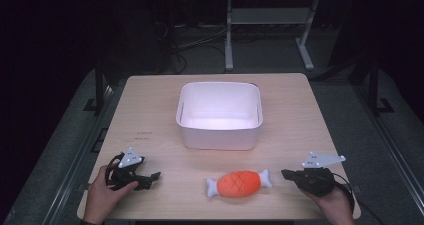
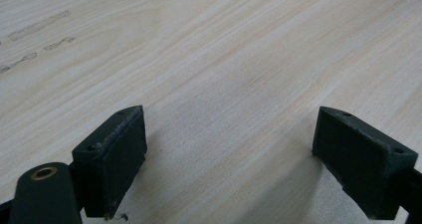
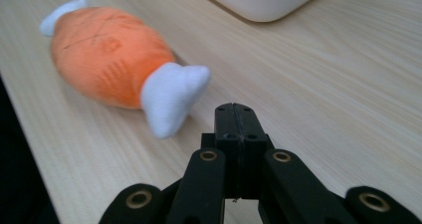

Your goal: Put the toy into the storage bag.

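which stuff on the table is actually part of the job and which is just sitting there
In the job:
- orange plush toy, lying on the table nearest the right gripper, which is shut with nothing between its jaws
- white bin, standing empty behind the toy, probably where it goes

Lying about:
- left gripper, jaws open, resting over bare table
- metal stand on the floor beyond

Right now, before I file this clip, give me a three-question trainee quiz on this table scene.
1. True or false: the right gripper has its jaws pressed together with nothing between them.
2. Which lies nearer the orange plush toy: the right gripper or the left gripper?
3. The white bin holds: A) the toy B) nothing visible C) a gripper.

Key: 1 true; 2 the right gripper; 3 B.
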The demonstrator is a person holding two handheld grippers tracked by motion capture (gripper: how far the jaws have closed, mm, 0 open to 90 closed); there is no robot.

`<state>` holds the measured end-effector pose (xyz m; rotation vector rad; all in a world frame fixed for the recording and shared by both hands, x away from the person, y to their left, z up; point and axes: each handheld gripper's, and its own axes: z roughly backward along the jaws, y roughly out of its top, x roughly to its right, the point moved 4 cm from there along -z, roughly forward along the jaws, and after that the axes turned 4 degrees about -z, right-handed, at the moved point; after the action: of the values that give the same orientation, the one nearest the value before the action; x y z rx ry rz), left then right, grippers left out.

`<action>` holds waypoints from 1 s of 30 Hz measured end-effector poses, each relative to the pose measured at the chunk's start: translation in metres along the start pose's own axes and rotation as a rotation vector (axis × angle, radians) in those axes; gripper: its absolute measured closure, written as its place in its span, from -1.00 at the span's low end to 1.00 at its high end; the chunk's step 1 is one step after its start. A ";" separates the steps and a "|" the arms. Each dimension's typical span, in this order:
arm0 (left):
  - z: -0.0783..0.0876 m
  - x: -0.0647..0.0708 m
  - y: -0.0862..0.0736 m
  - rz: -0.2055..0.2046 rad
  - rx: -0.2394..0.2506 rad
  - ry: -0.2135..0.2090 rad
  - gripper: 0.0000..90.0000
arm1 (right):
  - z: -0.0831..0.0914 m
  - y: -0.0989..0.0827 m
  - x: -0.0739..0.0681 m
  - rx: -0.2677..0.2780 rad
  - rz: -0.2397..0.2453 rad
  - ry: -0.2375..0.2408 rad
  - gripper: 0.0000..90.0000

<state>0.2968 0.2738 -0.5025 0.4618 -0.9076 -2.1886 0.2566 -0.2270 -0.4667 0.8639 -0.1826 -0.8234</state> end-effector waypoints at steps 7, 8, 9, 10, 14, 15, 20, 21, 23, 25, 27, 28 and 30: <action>0.000 0.000 0.000 0.000 0.000 0.000 -0.71 | -0.002 0.004 -0.016 -0.002 0.034 0.048 0.99; 0.000 0.000 0.000 0.000 0.000 0.000 -0.71 | -0.002 0.004 -0.016 -0.002 0.034 0.048 0.99; 0.000 0.000 0.000 0.000 0.000 0.000 -0.71 | -0.003 0.005 -0.018 -0.002 0.038 0.056 0.99; 0.000 0.000 0.000 0.000 0.000 0.000 -0.71 | -0.003 0.005 -0.022 -0.001 0.044 0.076 0.99; 0.000 0.000 0.000 0.000 0.000 0.000 -0.71 | -0.006 0.006 -0.030 -0.002 0.067 0.109 0.99; 0.000 0.000 0.000 0.000 0.000 0.000 -0.71 | -0.006 0.006 -0.030 -0.002 0.067 0.109 0.99; 0.000 0.000 0.000 0.000 0.000 0.000 -0.71 | -0.014 0.004 -0.037 -0.030 0.084 0.135 0.99; 0.000 0.000 0.000 0.000 0.000 0.000 -0.71 | -0.015 0.004 -0.037 -0.034 0.087 0.137 0.99; 0.000 0.000 0.000 0.000 0.000 0.000 -0.71 | -0.017 0.003 -0.039 -0.042 0.091 0.142 0.99; 0.000 0.000 0.000 0.000 0.000 0.000 -0.71 | -0.020 0.002 -0.040 -0.053 0.089 0.150 0.99; 0.000 0.000 0.000 0.000 0.000 0.000 -0.71 | -0.022 0.001 -0.041 -0.061 0.091 0.154 0.99; 0.000 0.000 0.000 0.000 0.000 0.000 -0.71 | -0.022 0.001 -0.041 -0.061 0.091 0.154 0.99; 0.000 0.000 0.000 0.000 -0.001 0.000 -0.71 | -0.025 0.001 -0.042 -0.068 0.096 0.156 0.99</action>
<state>0.2967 0.2738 -0.5025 0.4619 -0.9068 -2.1889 0.2399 -0.1824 -0.4749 0.8447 -0.0585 -0.6661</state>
